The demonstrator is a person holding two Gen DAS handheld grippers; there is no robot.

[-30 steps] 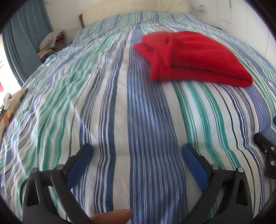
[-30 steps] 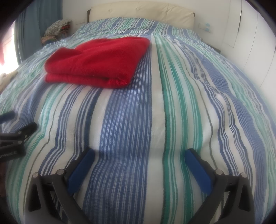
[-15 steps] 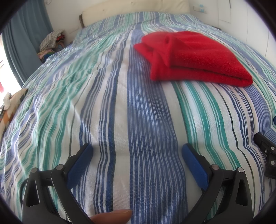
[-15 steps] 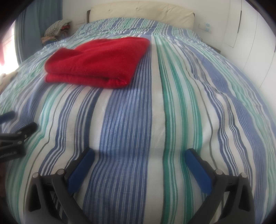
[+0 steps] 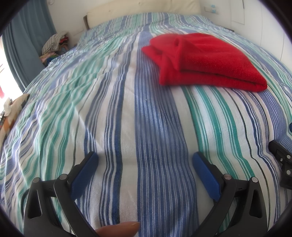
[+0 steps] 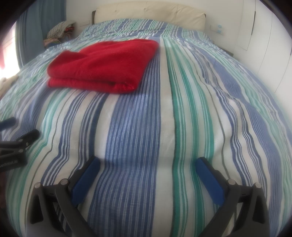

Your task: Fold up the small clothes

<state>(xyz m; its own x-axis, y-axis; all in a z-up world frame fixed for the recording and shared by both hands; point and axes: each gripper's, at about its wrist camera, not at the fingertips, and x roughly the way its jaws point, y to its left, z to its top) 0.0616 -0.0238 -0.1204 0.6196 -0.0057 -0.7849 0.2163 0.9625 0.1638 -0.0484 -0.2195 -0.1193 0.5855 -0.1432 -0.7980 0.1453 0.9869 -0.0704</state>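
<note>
A red garment (image 5: 202,62) lies folded in a flat stack on the striped bedspread (image 5: 127,113), far ahead and to the right in the left wrist view. In the right wrist view the red garment (image 6: 102,63) lies ahead to the left. My left gripper (image 5: 145,160) is open and empty, low over the bedspread, well short of the garment. My right gripper (image 6: 148,164) is open and empty, also low over the bedspread (image 6: 182,118). Each gripper shows at the edge of the other's view, the right one (image 5: 281,164) and the left one (image 6: 16,144).
A padded headboard (image 6: 149,14) stands at the far end of the bed. A pile of clothes (image 5: 54,43) sits beside the bed at the far left, by a blue curtain (image 5: 27,45). White cupboard doors (image 6: 264,36) run along the right. A patterned cushion (image 5: 12,111) lies at the left edge.
</note>
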